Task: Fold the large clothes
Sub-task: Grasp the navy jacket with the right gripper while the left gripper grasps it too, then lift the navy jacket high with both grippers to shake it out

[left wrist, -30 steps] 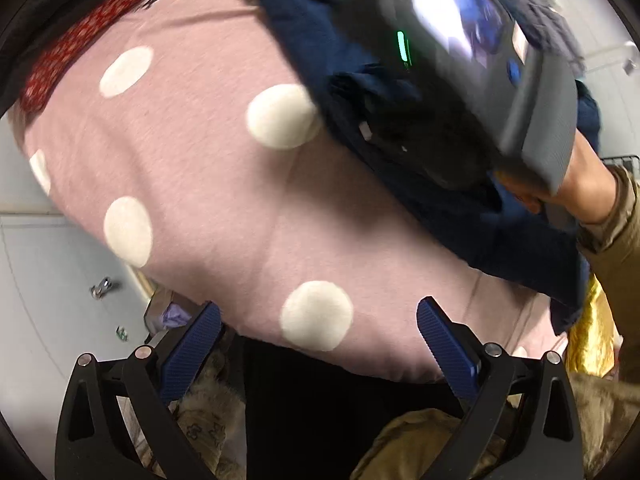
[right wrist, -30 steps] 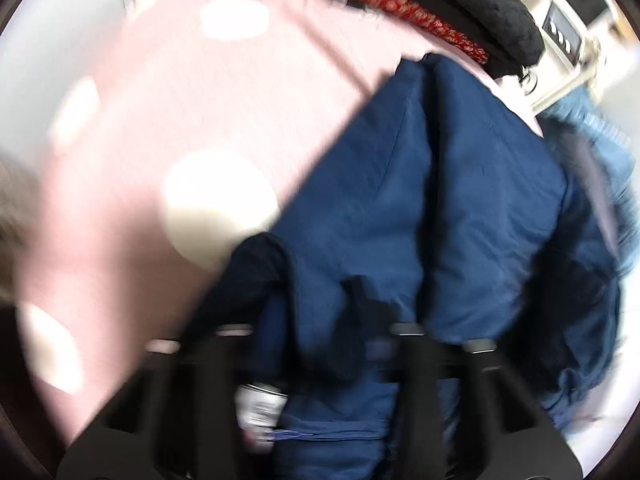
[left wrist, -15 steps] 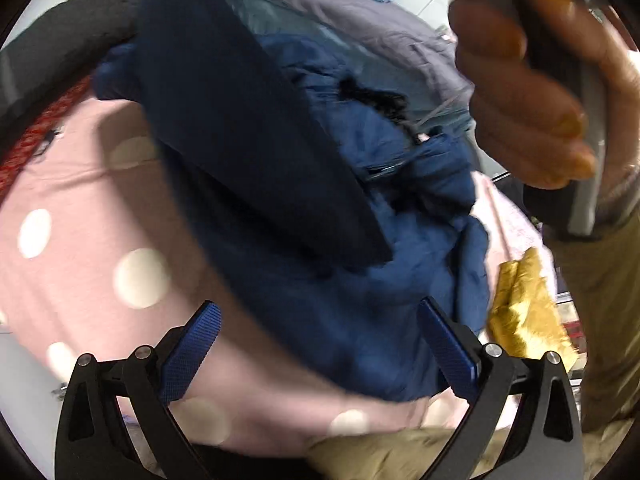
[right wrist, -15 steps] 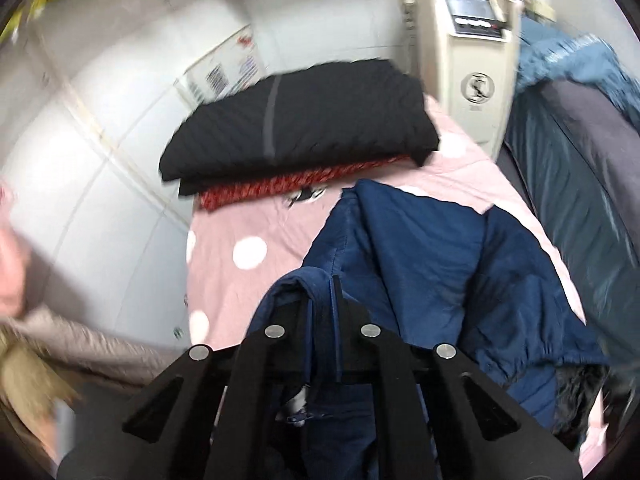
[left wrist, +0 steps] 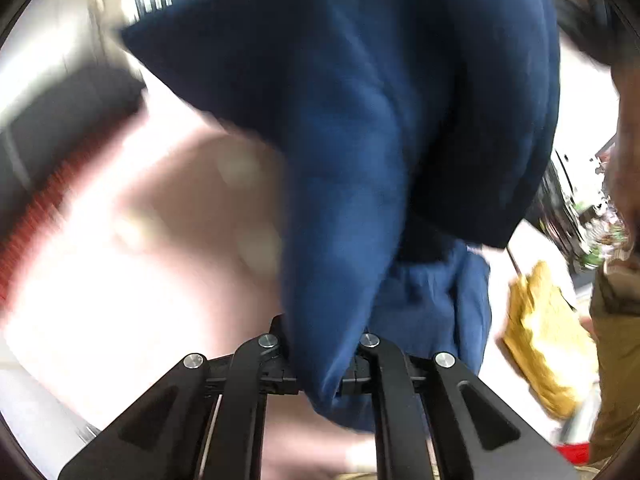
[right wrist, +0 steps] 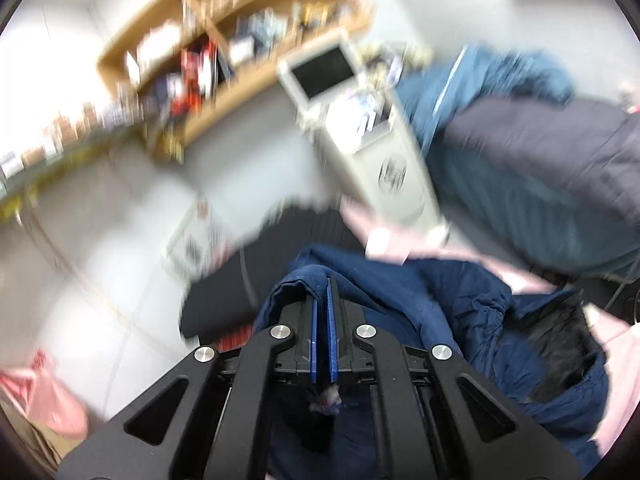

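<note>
Pink spotted cover (left wrist: pixel 132 264): the widest surface under my left tool, badly blurred, its pale dots barely readable. A corner of it shows in the right wrist view between the dark clothes.

Navy jacket (left wrist: pixel 360 128): the garment being folded. It hangs in a broad sheet across the top and centre of the left wrist view, narrowing to a bunch at my tool; its upper edge is cut off by the frame. In the right wrist view it lies crumpled below and to the right of my tool, a ridge of it drawn upward.

Heaped teal and grey clothes (right wrist: pixel 532 164): piled at right in the right wrist view, smeared by motion.

Wooden shelf (right wrist: pixel 240 28): on the wall, tilted in frame; its contents cannot be made out.

Beige machine with a dark screen (right wrist: pixel 360 120): below the shelf, blurred.

Yellow cloth (left wrist: pixel 540 340): at the right edge, beside my trouser leg.

Left gripper (left wrist: pixel 320 360): pointing up into the hanging jacket, fingers pinching a thick fold; the pads are buried in cloth.

Right gripper (right wrist: pixel 322 320): fingers pressed together on a thin navy edge, blue pads (right wrist: pixel 331 328) nearly meeting.
</note>
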`<state>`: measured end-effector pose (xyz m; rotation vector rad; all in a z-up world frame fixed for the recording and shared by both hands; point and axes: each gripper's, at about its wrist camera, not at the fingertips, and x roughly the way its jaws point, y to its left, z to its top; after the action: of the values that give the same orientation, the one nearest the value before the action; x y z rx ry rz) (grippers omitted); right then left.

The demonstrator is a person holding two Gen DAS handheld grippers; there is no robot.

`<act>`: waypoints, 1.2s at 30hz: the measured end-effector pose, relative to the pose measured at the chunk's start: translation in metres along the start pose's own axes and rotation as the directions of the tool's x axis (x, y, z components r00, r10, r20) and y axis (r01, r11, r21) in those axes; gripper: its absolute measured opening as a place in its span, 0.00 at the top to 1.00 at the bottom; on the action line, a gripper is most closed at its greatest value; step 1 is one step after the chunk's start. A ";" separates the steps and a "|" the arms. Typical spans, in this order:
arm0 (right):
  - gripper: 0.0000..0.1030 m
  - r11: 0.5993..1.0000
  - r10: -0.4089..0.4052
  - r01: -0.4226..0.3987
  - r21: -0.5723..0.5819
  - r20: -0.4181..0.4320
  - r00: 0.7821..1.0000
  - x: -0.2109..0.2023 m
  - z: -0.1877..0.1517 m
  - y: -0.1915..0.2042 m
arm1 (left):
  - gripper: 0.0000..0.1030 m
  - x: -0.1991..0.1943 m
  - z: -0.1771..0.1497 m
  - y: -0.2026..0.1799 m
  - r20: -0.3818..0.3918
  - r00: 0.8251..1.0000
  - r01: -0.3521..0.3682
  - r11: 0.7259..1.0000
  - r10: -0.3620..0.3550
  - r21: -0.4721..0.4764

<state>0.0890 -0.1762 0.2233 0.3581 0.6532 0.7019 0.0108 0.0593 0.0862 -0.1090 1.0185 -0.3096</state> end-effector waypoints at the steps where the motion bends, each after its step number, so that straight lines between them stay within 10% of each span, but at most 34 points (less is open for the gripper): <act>1: 0.95 1.000 0.001 -0.002 0.013 0.061 0.998 -0.029 0.009 0.001 | 0.92 -0.018 0.008 0.001 0.041 0.999 -0.011 1.000 0.010 0.019; 5: 0.96 0.997 0.017 0.004 -0.076 0.277 0.961 -0.143 0.026 0.044 | 0.92 -0.142 0.049 -0.003 0.284 0.959 -0.069 0.985 0.021 0.159; 12: 0.96 0.981 0.169 -0.085 -0.173 0.555 0.815 -0.301 0.019 0.132 | 0.92 -0.318 0.059 -0.064 0.615 0.779 -0.165 0.903 -0.128 0.396; 16: 0.96 0.957 0.265 -0.109 -0.270 0.651 0.711 -0.364 0.013 0.173 | 0.92 -0.395 0.050 -0.095 0.739 0.624 -0.207 0.858 -0.254 0.469; 20: 0.96 0.942 0.306 -0.114 -0.316 0.667 0.679 -0.379 0.027 0.200 | 0.92 -0.428 0.049 -0.104 0.764 0.565 -0.174 0.861 -0.311 0.479; 22: 0.96 0.954 0.271 -0.099 -0.284 0.668 0.693 -0.374 0.034 0.200 | 0.92 -0.421 0.065 -0.098 0.742 0.586 -0.124 0.868 -0.326 0.480; 26: 0.96 0.989 0.144 -0.096 -0.111 0.623 0.769 -0.323 0.061 0.157 | 0.92 -0.354 0.118 -0.077 0.611 0.725 0.035 0.903 -0.318 0.428; 30: 0.83 0.982 -0.186 0.168 0.082 0.521 0.833 -0.238 0.072 0.092 | 0.67 -0.233 0.163 -0.048 0.422 0.880 0.089 0.949 -0.217 0.304; 31: 0.51 0.948 -0.318 0.277 0.156 0.462 0.828 -0.213 0.070 0.069 | 0.41 -0.198 0.170 -0.039 0.355 0.920 0.070 0.962 -0.165 0.266; 33: 0.09 0.867 -0.499 0.437 0.240 0.390 0.774 -0.178 0.057 0.028 | 0.30 -0.110 0.171 -0.021 0.233 0.971 -0.008 0.974 -0.046 0.224; 36: 0.09 0.748 -0.650 0.560 0.357 0.220 0.728 -0.141 0.015 -0.037 | 0.19 -0.013 0.139 0.013 0.123 0.992 -0.038 0.984 0.017 0.172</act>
<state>0.0349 -0.3013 0.2765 0.4655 0.4954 -0.0989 0.1248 0.0682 0.1669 0.0448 0.8685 -0.3611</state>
